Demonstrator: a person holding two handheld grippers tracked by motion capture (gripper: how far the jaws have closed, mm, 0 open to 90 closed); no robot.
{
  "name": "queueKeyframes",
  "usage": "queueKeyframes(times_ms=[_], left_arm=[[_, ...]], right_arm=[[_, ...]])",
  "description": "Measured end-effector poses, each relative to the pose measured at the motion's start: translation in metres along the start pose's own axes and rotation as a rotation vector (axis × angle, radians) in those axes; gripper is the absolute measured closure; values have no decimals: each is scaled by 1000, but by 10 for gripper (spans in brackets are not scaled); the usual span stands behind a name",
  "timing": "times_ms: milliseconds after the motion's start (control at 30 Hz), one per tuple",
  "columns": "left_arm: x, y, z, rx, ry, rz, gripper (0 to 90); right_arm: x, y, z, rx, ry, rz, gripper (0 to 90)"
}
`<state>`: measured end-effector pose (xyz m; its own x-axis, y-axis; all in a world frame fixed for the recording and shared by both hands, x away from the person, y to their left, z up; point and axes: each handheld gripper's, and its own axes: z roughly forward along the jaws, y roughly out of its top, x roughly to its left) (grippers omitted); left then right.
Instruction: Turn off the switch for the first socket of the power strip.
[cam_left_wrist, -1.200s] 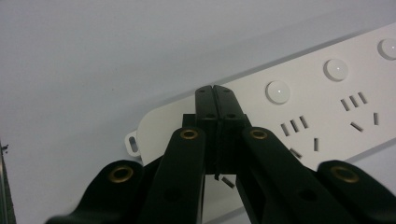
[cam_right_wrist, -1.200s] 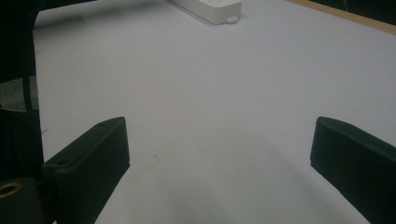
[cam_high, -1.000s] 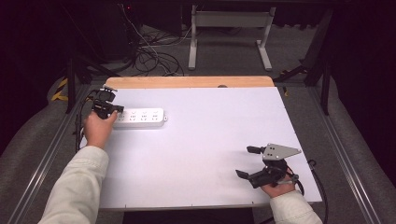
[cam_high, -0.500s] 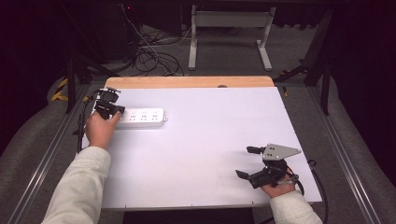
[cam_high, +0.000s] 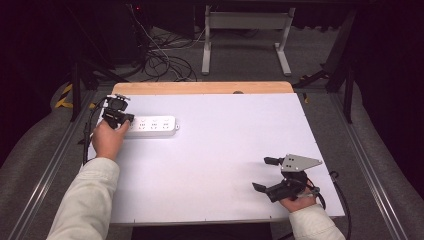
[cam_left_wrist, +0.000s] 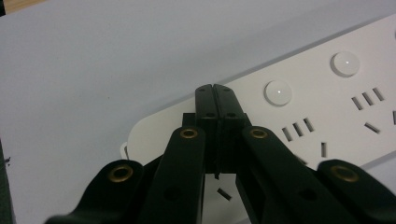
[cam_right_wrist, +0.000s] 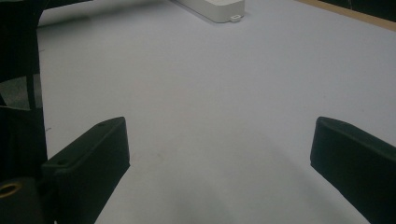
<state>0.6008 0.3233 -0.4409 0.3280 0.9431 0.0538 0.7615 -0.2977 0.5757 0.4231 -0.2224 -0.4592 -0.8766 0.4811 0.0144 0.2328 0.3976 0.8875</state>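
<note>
Tongs come first, two pairs, one in each hand at the near side of the desk (cam_high: 215, 165). The right tongs (cam_high: 266, 174) rest low near the right front corner, held by the right hand (cam_high: 296, 202), with their two black jaws spread wide and nothing between them; the right gripper view looks between those parted jaws over bare white surface. One grey three-cornered plate (cam_high: 298, 162) sits on top of them.

Farther back on the left, the left hand (cam_high: 107, 140) holds the left tongs (cam_high: 126, 120) at the left end of the one white power strip (cam_high: 152, 126). In the left gripper view the left tongs (cam_left_wrist: 215, 88) are clenched, the two jaw tips pressed flat together with nothing caught between them, and they stand over the strip's top face close beside a round button (cam_left_wrist: 278, 93). Whether the tips actually touch the casing cannot be told. Two round buttons show there, the second button (cam_left_wrist: 345, 64) farther along, each with groups of socket slots beside it.

The power strip lies lengthwise across the left rear part of the desk, well apart from the right tongs. One strip of bare wood (cam_high: 200, 87) runs along the far edge. Beyond it, on the floor, lie a tangle of cables (cam_high: 162, 62) and one grey metal stand (cam_high: 245, 35).
</note>
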Motion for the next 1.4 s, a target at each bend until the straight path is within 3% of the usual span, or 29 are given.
queueKeyframes(times_ms=[733,1000,1100,1400], left_arm=[[-8,-4,1,-31,40,29,898],[-6,-9,1,-65,33,38,898],[-4,-11,1,-76,11,13,898],[-5,-12,1,-83,22,24,899]], right_arm=[[0,0,0,3,3,1,52],[0,-1,0,1,7,4,52],[0,-1,0,1,8,4,52],[0,-1,1,5,7,2,52]])
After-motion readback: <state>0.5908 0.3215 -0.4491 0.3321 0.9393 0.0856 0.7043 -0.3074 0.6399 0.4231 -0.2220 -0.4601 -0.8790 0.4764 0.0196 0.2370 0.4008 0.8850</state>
